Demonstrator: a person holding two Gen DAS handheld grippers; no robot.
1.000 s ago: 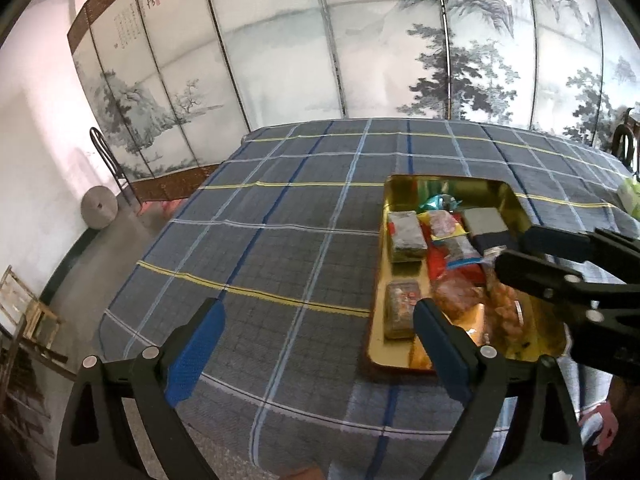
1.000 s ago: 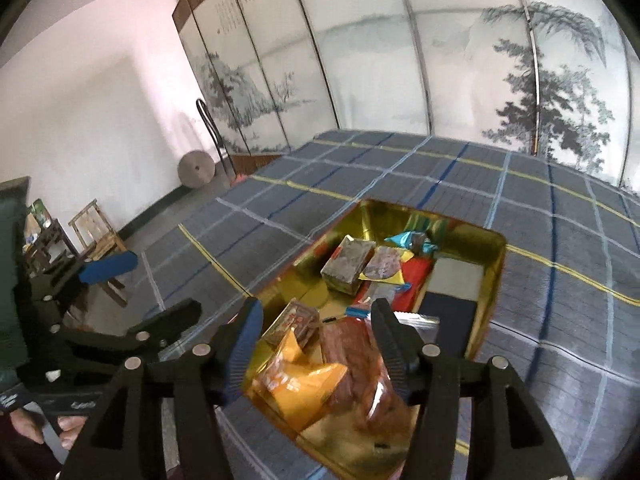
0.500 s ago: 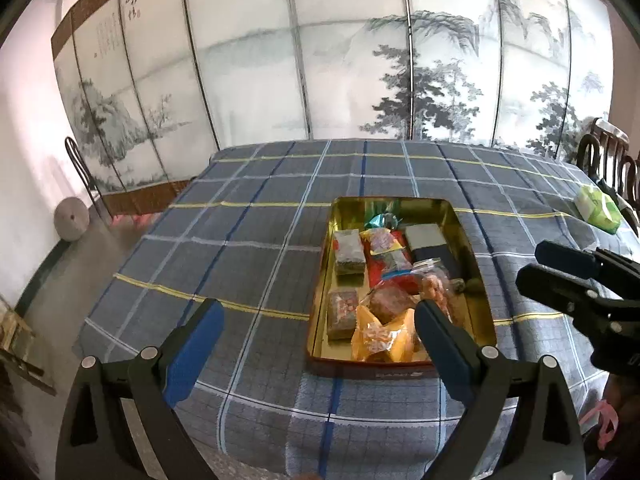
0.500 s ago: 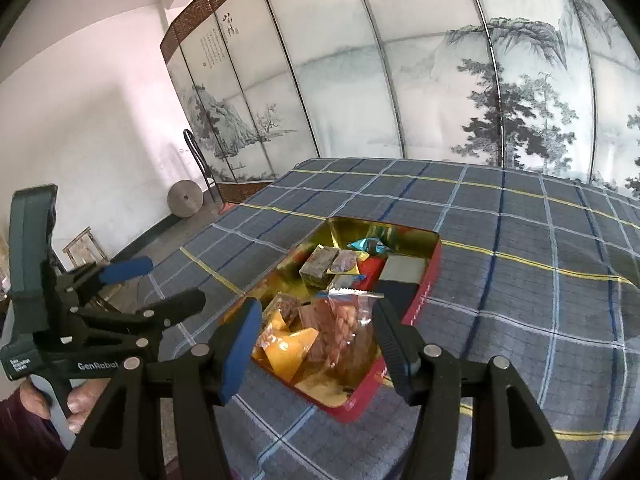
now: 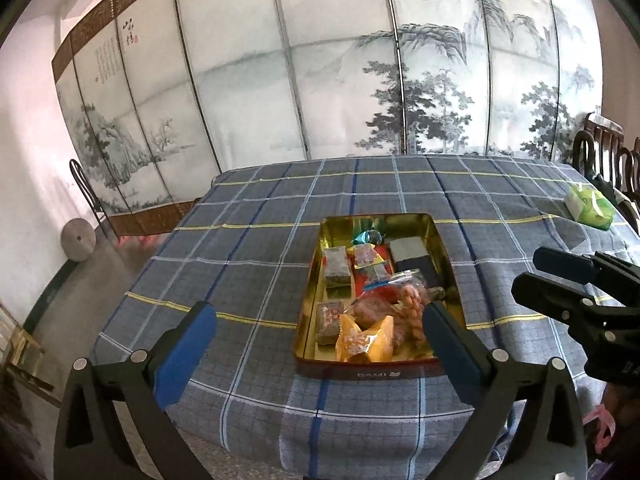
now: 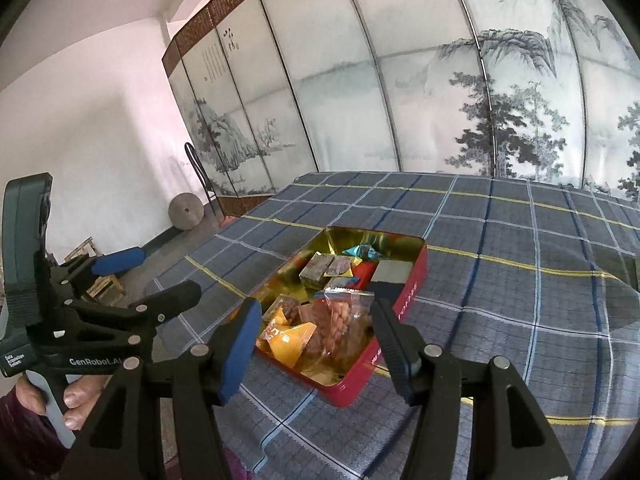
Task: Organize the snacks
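one tin (image 5: 440, 240), roughly nine snacks (image 5: 362, 338)

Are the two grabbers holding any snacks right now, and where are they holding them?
No. The left gripper is opening with nothing between its jaws, and the right gripper is empty too; the snacks lie in the tin.

A dining room in a home, plainly furnished.

A folding screen (image 5: 360, 92) painted with ink pines and mountains lines the far wall behind a large table under a blue plaid cloth (image 5: 248, 264). Dark carved wooden chairs (image 5: 608, 148) stand at the right side, a green pack of tissues (image 5: 588, 206) lies near them, and an open tin of wrapped snacks (image 5: 446, 264) sits on the cloth. A round stone disc (image 5: 77, 239) leans against the white wall.
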